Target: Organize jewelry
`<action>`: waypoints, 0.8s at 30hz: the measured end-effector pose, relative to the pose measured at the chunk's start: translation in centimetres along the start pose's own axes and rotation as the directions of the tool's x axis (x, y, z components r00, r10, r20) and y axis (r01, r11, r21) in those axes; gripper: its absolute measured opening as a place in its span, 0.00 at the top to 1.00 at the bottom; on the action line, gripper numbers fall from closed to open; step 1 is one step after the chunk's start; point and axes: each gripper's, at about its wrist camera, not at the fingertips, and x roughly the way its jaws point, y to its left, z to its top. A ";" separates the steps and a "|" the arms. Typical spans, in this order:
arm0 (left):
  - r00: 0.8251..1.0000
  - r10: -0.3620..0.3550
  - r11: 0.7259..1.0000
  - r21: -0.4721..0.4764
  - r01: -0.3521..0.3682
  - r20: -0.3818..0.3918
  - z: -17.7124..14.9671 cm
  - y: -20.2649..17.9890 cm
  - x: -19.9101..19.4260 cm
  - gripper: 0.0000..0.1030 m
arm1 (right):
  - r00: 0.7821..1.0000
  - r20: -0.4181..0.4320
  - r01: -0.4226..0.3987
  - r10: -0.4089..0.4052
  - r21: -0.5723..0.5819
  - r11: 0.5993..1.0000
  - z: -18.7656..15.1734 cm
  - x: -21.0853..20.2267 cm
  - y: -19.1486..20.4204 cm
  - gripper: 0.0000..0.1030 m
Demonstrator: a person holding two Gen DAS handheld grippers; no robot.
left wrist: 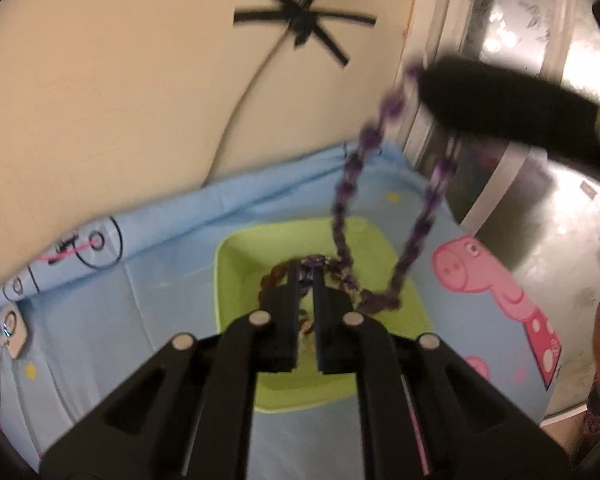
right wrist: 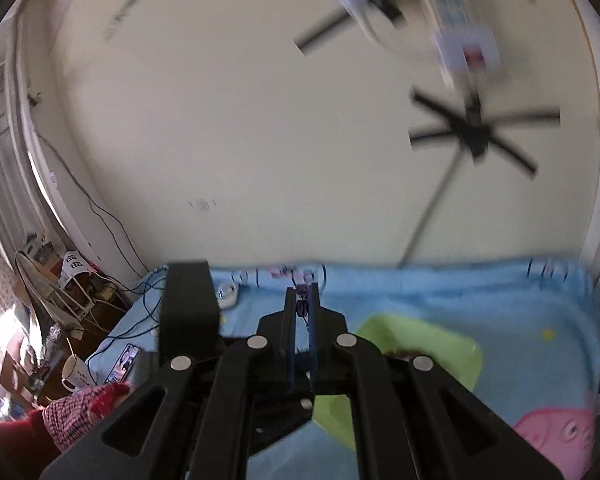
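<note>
1. The left hand-held gripper (left wrist: 306, 276) has its fingers nearly pressed together, pinching one end of a purple bead chain (left wrist: 346, 200) just above the green tray (left wrist: 236, 264).
2. The tray sits on a blue cartoon-printed cloth (left wrist: 160, 280) covering the surface; brown beaded jewelry (left wrist: 274, 274) lies inside it, so it seems to be the collecting place.
3. The chain rises from the left fingers, loops low over the tray, then climbs to the right hand-held gripper (left wrist: 420, 74), which shows here as a dark blur.
4. In its own view, the right hand-held gripper (right wrist: 303, 304) is pressed shut on a bit of purple chain (right wrist: 302, 308), probably to keep the strand stretched and untangled while it is lowered.
5. Beyond, black tape strips (left wrist: 304, 24) cross on the cream wall.
</note>
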 end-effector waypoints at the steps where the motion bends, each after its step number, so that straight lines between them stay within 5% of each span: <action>1: 1.000 0.003 1.000 -0.001 -0.003 -0.023 -0.2 0.2 0.6 0.94 | 1.000 -0.016 -0.005 0.005 0.013 1.000 -0.5 0.7 -0.6 1.00; 8: 0.981 0.088 0.995 -0.038 -0.096 -0.174 -1.8 2.0 2.1 0.91 | 0.991 -0.085 0.108 -0.103 0.060 0.992 -2.8 4.4 -3.5 1.00; 12: 0.993 0.093 0.994 -0.056 -0.098 -0.073 -0.6 2.2 -2.9 0.91 | 0.993 -0.044 0.114 -0.111 0.051 0.992 -2.4 2.5 -2.4 0.88; 18: 0.987 0.079 0.996 -0.043 -0.073 0.140 -2.8 3.3 -14.3 0.91 | 0.999 0.037 0.035 -0.036 0.021 0.999 -1.7 -1.5 1.2 0.88; 24: 0.964 0.241 0.966 -0.126 -0.227 0.111 -10.8 9.7 -20.1 0.91 | 0.993 -0.095 -0.066 0.063 -0.027 0.997 -6.2 2.4 5.4 0.88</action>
